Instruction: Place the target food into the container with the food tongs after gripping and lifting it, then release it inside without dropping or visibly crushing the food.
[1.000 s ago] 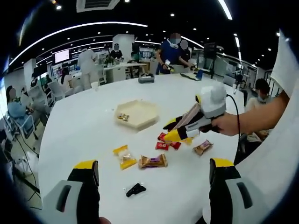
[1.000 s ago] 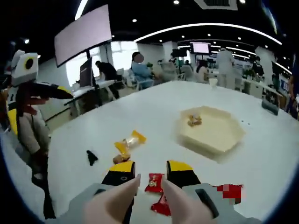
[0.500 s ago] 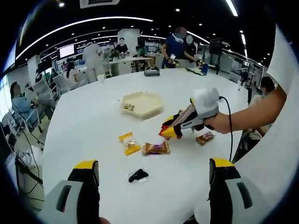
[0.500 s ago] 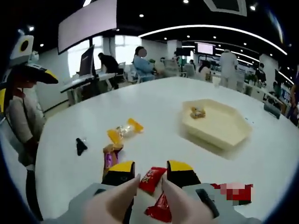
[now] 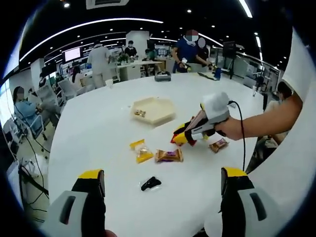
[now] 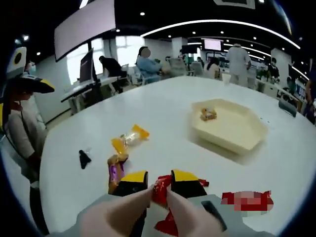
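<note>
The right tool (image 6: 159, 183) has now closed its jaws on the red candy wrapper (image 6: 161, 187), pinched where it lay loose 0.5 s ago. Left tool (image 5: 160, 190) hangs open. Ahead, the cream tray (image 6: 247, 143) awaits on the bench (image 6: 163, 118), so lifting looks next.

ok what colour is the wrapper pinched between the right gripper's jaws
Red, a small shiny snack wrapper, clearest in the right gripper view, pinched by the right gripper.

Open office with desks (image 5: 129, 69), a wall screen (image 6: 85, 24), and curved ceiling lights (image 5: 94, 23).
</note>
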Demonstrator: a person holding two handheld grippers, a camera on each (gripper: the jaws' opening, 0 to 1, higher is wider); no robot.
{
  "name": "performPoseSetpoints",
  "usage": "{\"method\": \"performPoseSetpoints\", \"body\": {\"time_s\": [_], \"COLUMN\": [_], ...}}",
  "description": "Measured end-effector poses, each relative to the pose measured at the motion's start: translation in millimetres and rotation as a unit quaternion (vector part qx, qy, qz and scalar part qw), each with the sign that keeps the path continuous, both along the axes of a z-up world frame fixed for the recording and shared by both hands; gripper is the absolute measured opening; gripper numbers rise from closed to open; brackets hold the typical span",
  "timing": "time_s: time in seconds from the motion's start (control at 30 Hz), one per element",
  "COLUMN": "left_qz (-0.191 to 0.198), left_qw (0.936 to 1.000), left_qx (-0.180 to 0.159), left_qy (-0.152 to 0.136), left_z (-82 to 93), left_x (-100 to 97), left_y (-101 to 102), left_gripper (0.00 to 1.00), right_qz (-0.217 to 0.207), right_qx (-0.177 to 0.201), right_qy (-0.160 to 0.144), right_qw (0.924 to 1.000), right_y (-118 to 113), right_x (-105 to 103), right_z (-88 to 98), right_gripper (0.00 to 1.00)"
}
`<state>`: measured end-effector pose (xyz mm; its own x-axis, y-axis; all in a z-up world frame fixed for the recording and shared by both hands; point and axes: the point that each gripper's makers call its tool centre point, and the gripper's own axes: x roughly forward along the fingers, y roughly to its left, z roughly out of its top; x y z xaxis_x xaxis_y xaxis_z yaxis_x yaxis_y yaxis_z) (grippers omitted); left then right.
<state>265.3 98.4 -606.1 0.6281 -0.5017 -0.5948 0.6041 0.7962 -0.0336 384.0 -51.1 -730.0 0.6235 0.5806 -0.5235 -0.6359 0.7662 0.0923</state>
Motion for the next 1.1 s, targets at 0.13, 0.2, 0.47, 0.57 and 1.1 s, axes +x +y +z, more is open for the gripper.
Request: {"method": "performPoseSetpoints", "body": {"time_s": [0.13, 0.2, 0.47, 0.57, 1.1], "left_qz": [0.005, 0.008, 0.020, 0.024, -0.001], "left_qw": [1.0000, 1.0000, 0.9997, 0.9995, 0.9997], "left_qx": [-0.001, 0.000, -0.014, -0.019, -0.023], "left_qy": [-0.002, -0.001, -0.003, 0.000, -0.001], "left_z": [-0.8, -1.7, -1.2, -3.9, -4.7], "left_x": [0.6, -0.7, -5.7, -5.4, 3.2], "left_y": [2, 2, 2, 1, -10], "left_gripper": [0.98, 0.98, 0.98, 0.98, 0.99], "right_qz": [0.007, 0.006, -0.005, -0.011, -0.078], "right_qx": [0.003, 0.010, 0.040, 0.051, 0.086], "right_qy": [-0.003, -0.012, -0.043, -0.052, -0.095], "right_qw": [1.0000, 0.9999, 0.9982, 0.9973, 0.9886], "right_y": [1, -2, -10, -19, -75], "right_x": [-2, 1, 0, -2, 11], "right_z": [6.5, 16.6, 60.4, 75.5, 132.1], "right_gripper": [0.18, 0.18, 0.18, 0.19, 0.19]}}
